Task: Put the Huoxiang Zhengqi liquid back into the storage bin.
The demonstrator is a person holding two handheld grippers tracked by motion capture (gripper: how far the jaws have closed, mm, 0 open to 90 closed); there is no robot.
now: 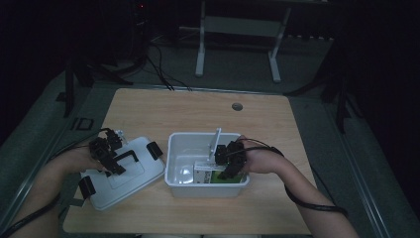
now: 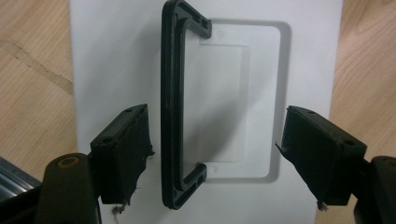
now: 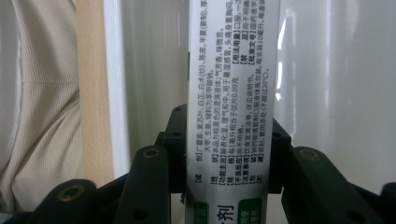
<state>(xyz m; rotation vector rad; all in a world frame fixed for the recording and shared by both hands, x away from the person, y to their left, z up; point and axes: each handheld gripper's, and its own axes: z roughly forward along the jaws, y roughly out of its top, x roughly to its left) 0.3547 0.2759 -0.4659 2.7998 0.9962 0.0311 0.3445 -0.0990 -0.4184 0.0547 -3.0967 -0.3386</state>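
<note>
A white bin point(image 1: 171, 158) stands on the wooden table, and its white lid point(image 1: 130, 176) lies flat to its left. My right gripper point(image 1: 230, 166) reaches down into the bin, shut on a white and green printed box point(image 1: 210, 174). In the right gripper view the box point(image 3: 233, 93) stands clamped between both jaws of that gripper point(image 3: 229, 158), with the bin's wall point(image 3: 327, 70) behind it. My left gripper point(image 1: 111, 161) hovers over the lid point(image 2: 116, 70), open. The lid's black handle point(image 2: 173, 107) lies between the jaws of this gripper point(image 2: 215, 154), close to one pad, not pressed.
Black latches point(image 1: 154, 148) sit on the lid's ends. A round cable hole point(image 1: 237, 106) is in the table's far part. Bare wood lies beyond the bin and lid. A white frame point(image 1: 200, 49) stands on the floor behind the table. The room is dark.
</note>
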